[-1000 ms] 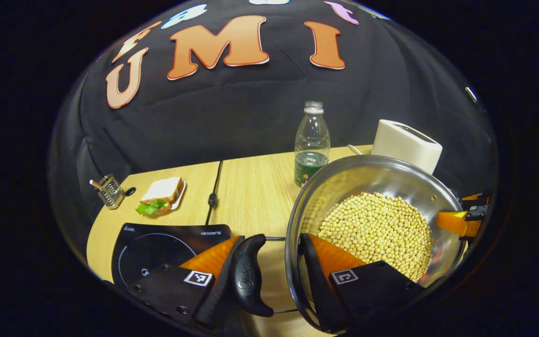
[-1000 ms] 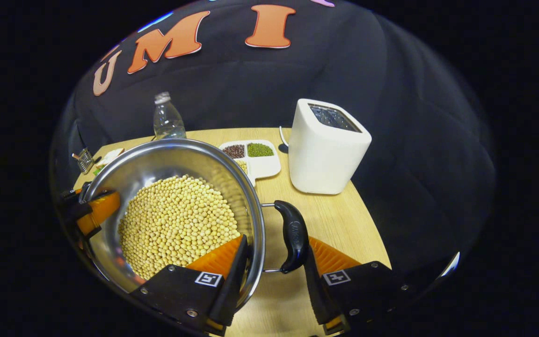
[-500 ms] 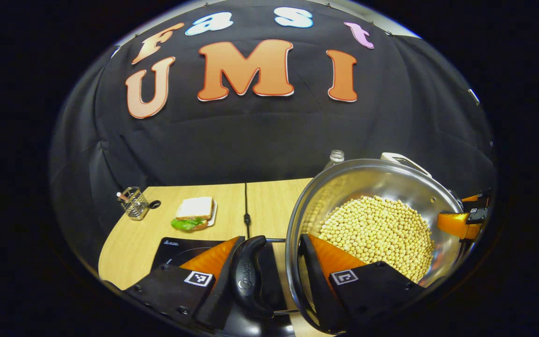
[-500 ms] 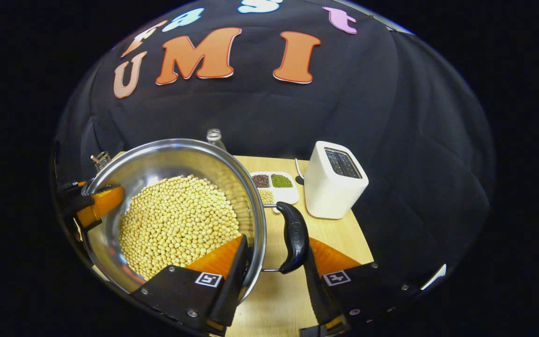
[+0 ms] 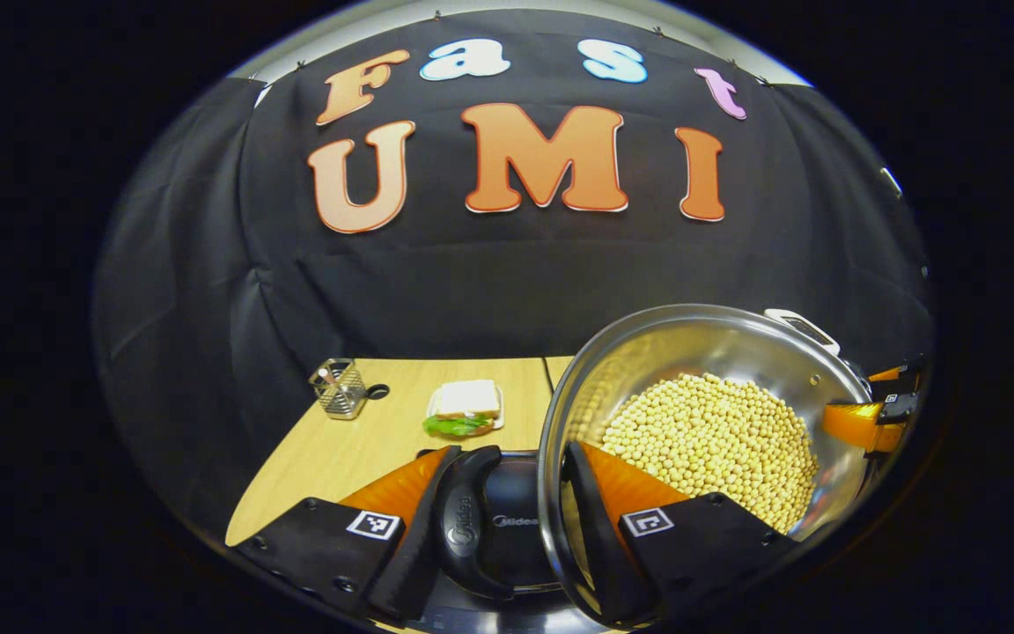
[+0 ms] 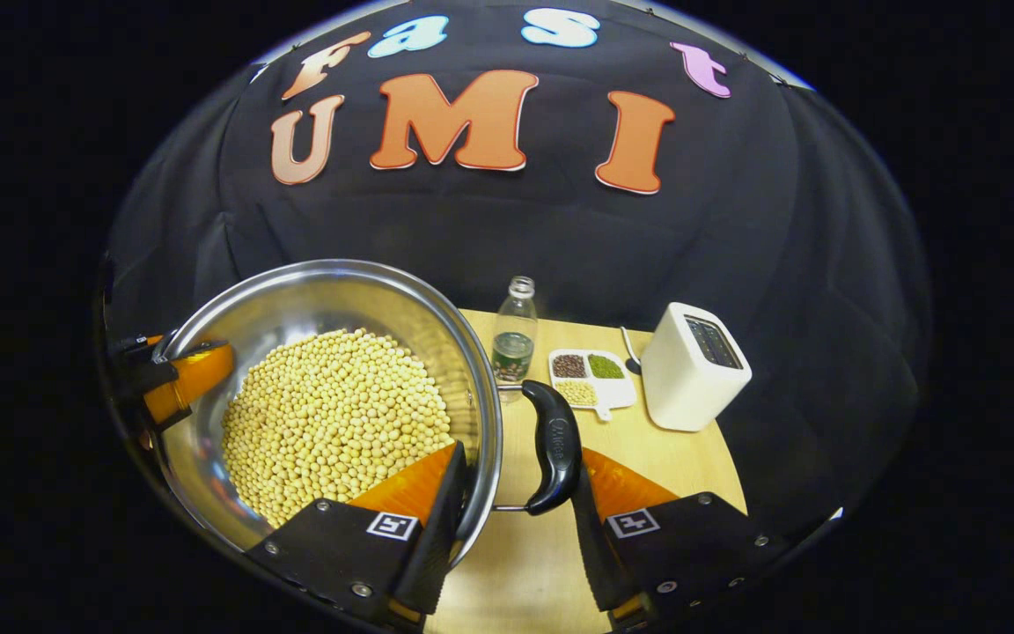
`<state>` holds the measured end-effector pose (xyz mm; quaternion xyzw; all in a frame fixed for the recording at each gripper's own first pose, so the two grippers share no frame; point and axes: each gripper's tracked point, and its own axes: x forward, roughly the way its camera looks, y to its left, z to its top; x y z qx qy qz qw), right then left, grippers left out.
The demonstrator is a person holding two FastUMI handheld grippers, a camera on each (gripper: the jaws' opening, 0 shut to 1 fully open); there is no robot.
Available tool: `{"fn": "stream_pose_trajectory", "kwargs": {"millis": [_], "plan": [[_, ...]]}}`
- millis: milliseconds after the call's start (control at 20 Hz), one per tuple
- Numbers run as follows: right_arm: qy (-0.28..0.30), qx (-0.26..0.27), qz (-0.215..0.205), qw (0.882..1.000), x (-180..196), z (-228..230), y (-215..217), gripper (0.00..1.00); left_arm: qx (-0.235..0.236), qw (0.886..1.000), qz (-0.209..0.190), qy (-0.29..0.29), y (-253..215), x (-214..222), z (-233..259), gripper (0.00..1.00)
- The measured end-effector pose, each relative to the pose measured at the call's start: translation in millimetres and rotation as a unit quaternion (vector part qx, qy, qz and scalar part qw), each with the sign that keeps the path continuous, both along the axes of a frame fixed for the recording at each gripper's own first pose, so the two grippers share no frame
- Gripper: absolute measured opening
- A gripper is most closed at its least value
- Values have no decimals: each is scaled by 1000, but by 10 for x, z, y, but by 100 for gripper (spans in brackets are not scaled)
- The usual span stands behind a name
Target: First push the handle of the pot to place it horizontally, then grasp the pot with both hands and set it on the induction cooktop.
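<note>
**Pot held at both handles, above cooktop edge**

Your left gripper (image 5: 507, 519) clamps the pot's (image 5: 648, 352) left handle (image 5: 465, 519) against the rim; the right gripper (image 6: 516, 502) does likewise on the right handle (image 6: 555, 445). Left gripper view: induction cooktop (image 5: 516, 528) directly beneath that handle, sandwich (image 5: 465, 409) beyond. Right gripper view: bottle (image 6: 514, 339), bean tray (image 6: 591, 377), toaster (image 6: 692, 370).

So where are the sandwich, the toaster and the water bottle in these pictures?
sandwich (image 5: 466, 401): left gripper view, on the top slice of bread.
toaster (image 6: 687, 379): right gripper view, on its white front wall.
water bottle (image 6: 514, 339): right gripper view, on the clear body below the neck.
</note>
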<state>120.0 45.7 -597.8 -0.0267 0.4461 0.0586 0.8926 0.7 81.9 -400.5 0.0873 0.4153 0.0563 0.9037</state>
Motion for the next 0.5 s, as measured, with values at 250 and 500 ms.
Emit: {"fn": "stream_pose_trajectory", "kwargs": {"millis": [250, 500], "plan": [[5, 11, 33, 999, 87, -80, 25, 64, 16, 999, 32, -3, 481, -221, 83, 77], [8, 20, 52, 998, 225, -111, 37, 64, 29, 998, 53, -6, 832, -343, 135, 77]]}}
